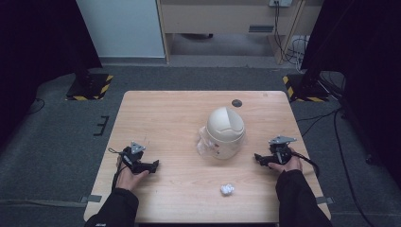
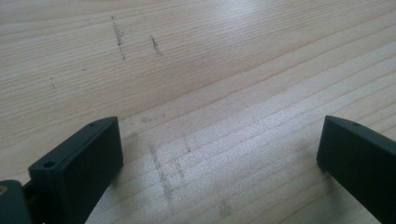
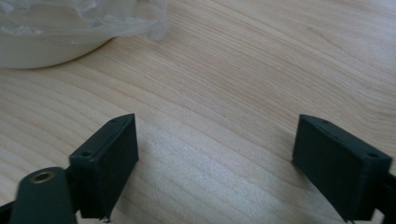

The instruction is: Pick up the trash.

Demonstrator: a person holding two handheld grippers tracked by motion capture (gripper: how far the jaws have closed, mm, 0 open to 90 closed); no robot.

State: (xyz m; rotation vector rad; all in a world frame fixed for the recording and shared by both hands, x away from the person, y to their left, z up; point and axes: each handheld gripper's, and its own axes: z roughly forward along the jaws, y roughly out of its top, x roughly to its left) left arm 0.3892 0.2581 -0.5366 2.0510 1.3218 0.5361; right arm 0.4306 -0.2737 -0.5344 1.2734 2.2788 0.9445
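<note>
One helmet, one crumpled paper ball and two hand-held grippers sit on one table.

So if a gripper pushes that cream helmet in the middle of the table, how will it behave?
The helmet looks like a rigid shell, so it should hold its shape. Its domed top gives jaws little flat surface, so they may slip. The clear visor under it looks thin and may flex or scuff. Resting on its rim, it would probably slide on the table rather than roll.

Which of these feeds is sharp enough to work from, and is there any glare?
High view: even light on the table, dark corners, the helmet clear. Left gripper view: bright sheen on the wood at the top, grain sharp. Right gripper view: the helmet's plastic wrap soft and washed out at top left.
</note>
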